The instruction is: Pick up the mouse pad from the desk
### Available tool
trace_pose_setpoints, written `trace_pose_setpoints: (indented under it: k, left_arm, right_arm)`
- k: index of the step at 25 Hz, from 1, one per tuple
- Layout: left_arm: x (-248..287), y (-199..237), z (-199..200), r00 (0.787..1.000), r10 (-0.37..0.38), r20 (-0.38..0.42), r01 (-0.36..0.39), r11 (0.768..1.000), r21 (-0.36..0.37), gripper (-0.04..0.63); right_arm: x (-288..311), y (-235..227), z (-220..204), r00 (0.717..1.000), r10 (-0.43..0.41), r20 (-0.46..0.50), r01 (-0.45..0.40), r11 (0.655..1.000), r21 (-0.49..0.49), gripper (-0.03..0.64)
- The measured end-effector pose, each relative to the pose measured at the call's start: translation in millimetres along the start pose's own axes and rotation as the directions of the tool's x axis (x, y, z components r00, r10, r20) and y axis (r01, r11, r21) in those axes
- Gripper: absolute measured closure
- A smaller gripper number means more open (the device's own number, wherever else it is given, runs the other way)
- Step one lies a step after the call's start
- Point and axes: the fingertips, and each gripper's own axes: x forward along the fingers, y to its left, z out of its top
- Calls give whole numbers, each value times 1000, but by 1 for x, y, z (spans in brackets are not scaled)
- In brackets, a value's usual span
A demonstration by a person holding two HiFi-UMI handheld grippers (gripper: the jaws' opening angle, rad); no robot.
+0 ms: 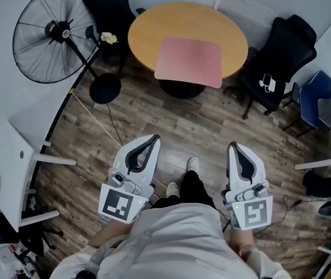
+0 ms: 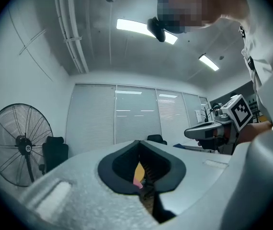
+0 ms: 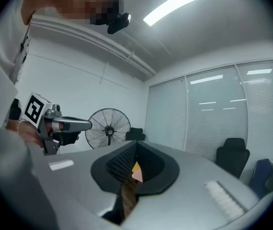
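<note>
Seen from above, a person stands on a wood floor (image 1: 154,115) holding a gripper in each hand at waist height, both pointing level toward a round wooden table (image 1: 154,22) ahead. A pink mouse pad (image 1: 189,61) lies flat on the near half of the table, its near edge at the table's rim, well apart from both grippers. The left gripper (image 1: 153,139) and the right gripper (image 1: 233,147) are side by side with the person's shoes (image 1: 182,179) between them. In each gripper's own view the jaws are closed together with nothing held: the left gripper (image 2: 140,145) and the right gripper (image 3: 135,146) each show only a thin sliver of yellow table and pink pad through the gap behind the tips. A standing fan (image 1: 52,32) is left of the table, a black chair (image 1: 279,63) right of it, and a white desk (image 1: 26,150) is at the left edge.
</note>
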Motion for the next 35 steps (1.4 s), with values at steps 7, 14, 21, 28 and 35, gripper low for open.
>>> trace_pose_setpoints:
  k: [7, 14, 21, 28, 35]
  left_arm:
    - [27, 4, -8, 1000, 8, -6, -8, 1000, 3, 589]
    - [75, 13, -21, 1000, 24, -19, -24, 1000, 14, 590]
    - [127, 28, -21, 999, 52, -9, -51, 998, 28, 589]
    - [178, 29, -26, 998, 59, -25, -58, 998, 39, 589]
    - [222, 29, -28, 997, 75, -26, -74, 996, 41, 590]
  right_arm:
    - [13, -22, -13, 1000, 2, -6, -2, 1000, -5, 612]
    - [46, -58, -32, 999, -4, -35, 4, 1000, -5, 612]
    - [83, -97, -36, 1000, 4, -28, -4, 1000, -4, 612]
    - [108, -141, -43, 1000, 6, -24, -6, 1000, 2, 612]
    - [124, -182, -52, 1000, 12, -27, -12, 1000, 7, 612]
